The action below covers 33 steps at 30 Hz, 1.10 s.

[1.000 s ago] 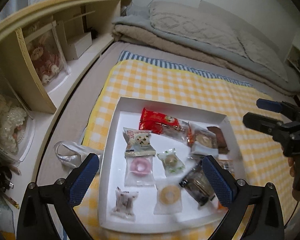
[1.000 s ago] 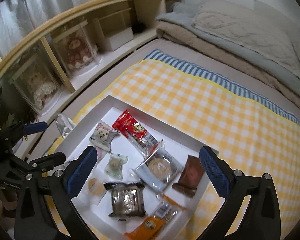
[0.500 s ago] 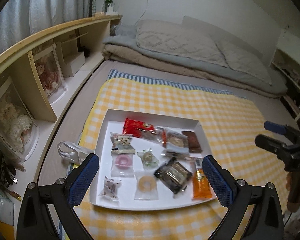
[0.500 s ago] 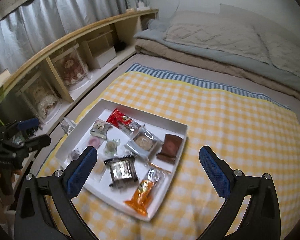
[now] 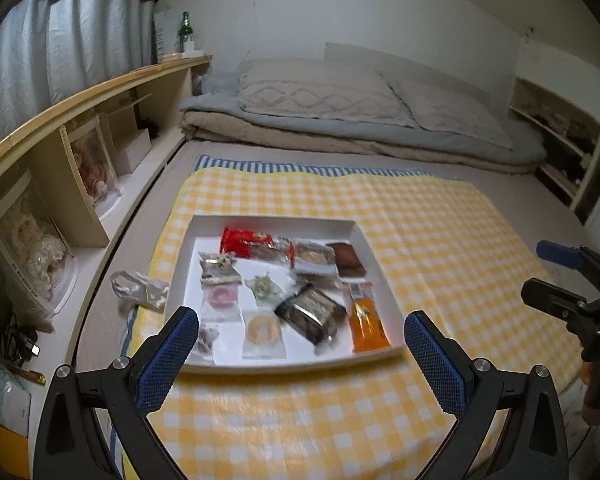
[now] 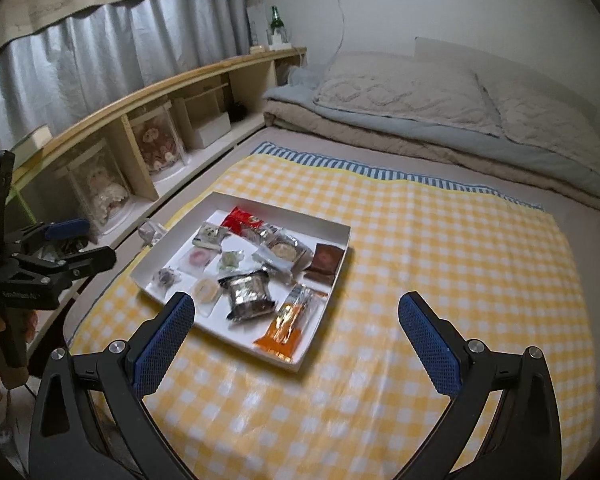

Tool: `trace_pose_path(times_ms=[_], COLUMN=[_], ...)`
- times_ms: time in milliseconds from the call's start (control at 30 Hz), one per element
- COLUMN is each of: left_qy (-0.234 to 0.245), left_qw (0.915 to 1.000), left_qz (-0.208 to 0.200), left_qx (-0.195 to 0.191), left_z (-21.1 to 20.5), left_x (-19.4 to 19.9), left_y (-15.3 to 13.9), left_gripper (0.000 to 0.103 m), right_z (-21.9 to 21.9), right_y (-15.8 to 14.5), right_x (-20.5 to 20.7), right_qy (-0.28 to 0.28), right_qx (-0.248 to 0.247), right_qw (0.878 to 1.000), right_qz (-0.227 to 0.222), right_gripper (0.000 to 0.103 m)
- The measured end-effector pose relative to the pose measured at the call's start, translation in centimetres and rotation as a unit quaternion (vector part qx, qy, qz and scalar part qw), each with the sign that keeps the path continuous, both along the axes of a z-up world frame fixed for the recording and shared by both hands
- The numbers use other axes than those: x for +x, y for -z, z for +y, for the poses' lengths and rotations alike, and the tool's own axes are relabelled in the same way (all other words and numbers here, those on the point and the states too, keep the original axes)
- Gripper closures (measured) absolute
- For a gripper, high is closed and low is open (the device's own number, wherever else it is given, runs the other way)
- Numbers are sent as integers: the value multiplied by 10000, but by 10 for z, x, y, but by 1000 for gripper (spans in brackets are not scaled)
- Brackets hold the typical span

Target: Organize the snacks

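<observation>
Left tool (image 5: 300, 344): blue pads spread wide, nothing between them. Right tool (image 6: 296, 326): likewise spread and empty. Both hang above the near part of the yellow-and-white checked cloth (image 6: 440, 248) on the bed, neither touching anything. Shallow white cardboard tray (image 5: 374, 240) of wrapped snacks lies ahead of both, directly ahead for the left tool, ahead and left for the right. Orange sachet (image 5: 366, 318) sits at the tray's near right corner, long axis running near-to-far. Judged: the left tool is nearer the tray; both tilted downward
</observation>
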<state>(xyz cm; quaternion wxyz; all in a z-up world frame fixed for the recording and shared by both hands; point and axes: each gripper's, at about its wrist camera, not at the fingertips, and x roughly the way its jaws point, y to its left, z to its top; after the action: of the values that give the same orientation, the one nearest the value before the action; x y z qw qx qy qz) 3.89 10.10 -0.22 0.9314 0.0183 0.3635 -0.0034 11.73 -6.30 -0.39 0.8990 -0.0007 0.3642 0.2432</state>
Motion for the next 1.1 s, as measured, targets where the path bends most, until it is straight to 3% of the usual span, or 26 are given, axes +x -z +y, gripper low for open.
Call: trace_pose_path(times_ms=[133, 267, 533, 1100], left_qy=[-55, -100, -210, -367], left_qw=[9997, 9996, 9979, 9948], left_qz=[-78, -230, -542, -808], left_qx=[222, 152, 297, 504], left_z=[-10, -14, -23, -31], left_x=[-25, -47, -81, -86], left_y=[6, 10, 25, 51], left_gripper=[0, 0, 0, 0], right_z=[-8, -18, -27, -22], right_y=[7, 14, 27, 39], right_x=[-23, -39, -53, -69], right_qy=[230, 553, 870, 890], right_qx=[141, 245, 112, 37], right_qw=[9996, 9979, 9948, 9926], right_qz=[-69, -224, -515, -821], right_gripper=[0, 0, 0, 0])
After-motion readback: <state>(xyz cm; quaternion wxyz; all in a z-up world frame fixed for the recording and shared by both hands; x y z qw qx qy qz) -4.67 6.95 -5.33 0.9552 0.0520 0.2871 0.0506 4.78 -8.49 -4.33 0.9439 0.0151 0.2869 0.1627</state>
